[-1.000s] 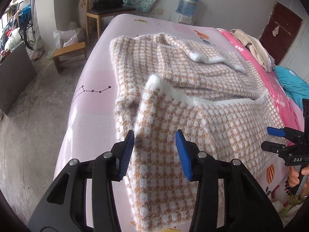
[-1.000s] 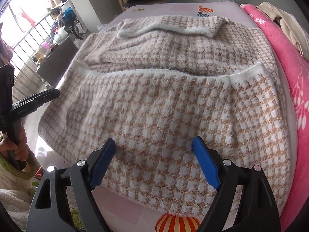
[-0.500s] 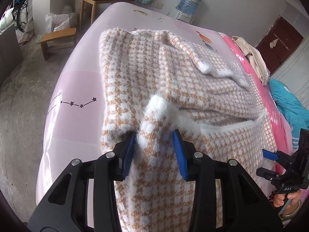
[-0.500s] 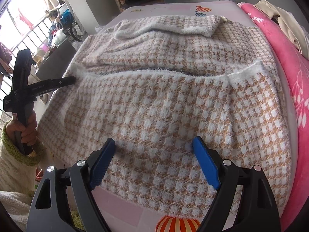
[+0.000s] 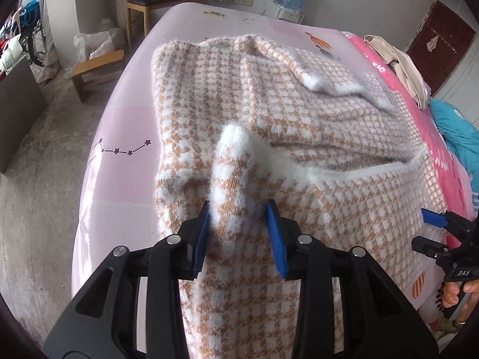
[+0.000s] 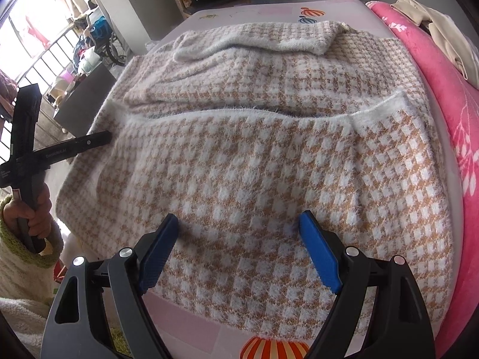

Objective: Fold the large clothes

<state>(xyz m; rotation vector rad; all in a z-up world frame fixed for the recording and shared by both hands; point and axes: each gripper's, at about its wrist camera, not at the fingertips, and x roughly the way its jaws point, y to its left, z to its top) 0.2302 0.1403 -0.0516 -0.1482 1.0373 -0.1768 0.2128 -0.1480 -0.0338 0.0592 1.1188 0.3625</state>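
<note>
Fuzzy tan-and-white houndstooth knit garment (image 5: 299,137) lies spread across the pink bed sheet (image 5: 119,137). Your left gripper (image 5: 238,236) has just been closing, jaws now pinching a raised fold at lower centre, ready to carry over. Your right gripper (image 6: 238,249) hovers wide open over the near hem, empty.
</note>
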